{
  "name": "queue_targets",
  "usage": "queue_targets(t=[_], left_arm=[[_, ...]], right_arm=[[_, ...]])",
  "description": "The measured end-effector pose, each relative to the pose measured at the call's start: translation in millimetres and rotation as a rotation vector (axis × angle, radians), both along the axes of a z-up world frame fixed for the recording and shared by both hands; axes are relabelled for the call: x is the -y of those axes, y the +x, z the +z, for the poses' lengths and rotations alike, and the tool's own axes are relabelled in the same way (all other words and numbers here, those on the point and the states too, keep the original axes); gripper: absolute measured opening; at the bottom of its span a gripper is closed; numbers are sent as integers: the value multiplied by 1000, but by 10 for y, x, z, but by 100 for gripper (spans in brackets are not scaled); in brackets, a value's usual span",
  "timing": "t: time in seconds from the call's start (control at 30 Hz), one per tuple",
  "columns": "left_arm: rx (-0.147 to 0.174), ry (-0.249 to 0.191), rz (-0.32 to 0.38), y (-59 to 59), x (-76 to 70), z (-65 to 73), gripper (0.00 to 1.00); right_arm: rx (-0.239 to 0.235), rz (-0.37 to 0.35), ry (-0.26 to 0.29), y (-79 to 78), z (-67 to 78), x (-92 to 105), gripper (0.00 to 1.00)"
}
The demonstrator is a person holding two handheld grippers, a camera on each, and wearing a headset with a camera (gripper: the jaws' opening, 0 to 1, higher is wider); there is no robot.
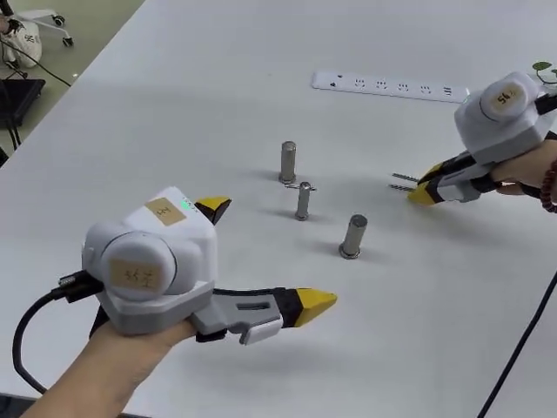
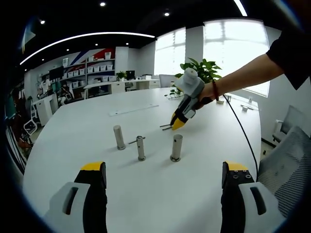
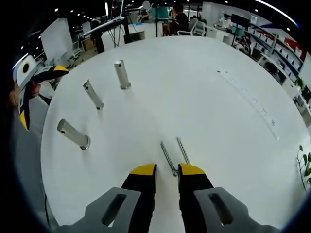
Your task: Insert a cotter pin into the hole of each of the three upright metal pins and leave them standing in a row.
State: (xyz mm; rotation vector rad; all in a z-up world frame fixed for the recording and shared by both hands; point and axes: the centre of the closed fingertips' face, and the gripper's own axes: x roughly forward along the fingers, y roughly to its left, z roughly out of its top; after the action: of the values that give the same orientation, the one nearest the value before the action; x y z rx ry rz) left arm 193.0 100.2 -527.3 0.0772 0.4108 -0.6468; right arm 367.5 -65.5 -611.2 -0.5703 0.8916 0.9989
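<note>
- Left gripper (image 1: 265,252): near left, held in a hand above the white table (image 1: 174,104). Its fingers are spread wide with nothing between them, and they point toward the row of pins.
- Right gripper (image 1: 424,193): at the right, low over the table, with its tips pointing left toward the row. Its fingers are nearly together, pinching two cotter pins (image 1: 403,181) by one end.
- In the right gripper view, the cotter pins (image 3: 168,158) lie side by side. They stick forward out of the narrow gap between the yellow tips.
- Three metal pins stand upright on the table, each on a wider foot. They form a diagonal row from far left to near right and do not touch one another.
- Order along the row: far metal pin (image 1: 288,162), middle metal pin (image 1: 303,200), near metal pin (image 1: 353,236).
- The middle metal pin carries a seated cotter pin (image 1: 310,186), a thin wire sticking out sideways near its top. The left gripper view shows the same wire (image 2: 133,141).
- The held cotter pins hang to the right of the row, clear of every pin and closest to the near metal pin.
- Power strip (image 1: 392,86): lies flat on the table at far right, well beyond the row.
</note>
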Motion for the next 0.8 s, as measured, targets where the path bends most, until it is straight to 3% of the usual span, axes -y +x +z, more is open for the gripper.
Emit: queue_targets(t=[0.2,0.3,0.43,0.57,0.67,0.8], left_arm=[[0,2,14,22,-39,-4,99],[-5,9,9,16,-33,-24,99],[-5,18,6,21,-30,-37,99],[-7,16,11,23,-42,-41,99],[-10,22,10,21,-42,-52,99],[-12,26,7,11,-38,-59,99]], right_arm=[[-21,3,-34,-31,0,8,8],[-13,42,-102,-40,-13,58,3],[-4,87,-146,-39,-33,31,0],[-12,86,-164,-29,-38,30,0],[17,122,-186,-59,-30,32,0],[22,96,-160,-81,-8,37,0]])
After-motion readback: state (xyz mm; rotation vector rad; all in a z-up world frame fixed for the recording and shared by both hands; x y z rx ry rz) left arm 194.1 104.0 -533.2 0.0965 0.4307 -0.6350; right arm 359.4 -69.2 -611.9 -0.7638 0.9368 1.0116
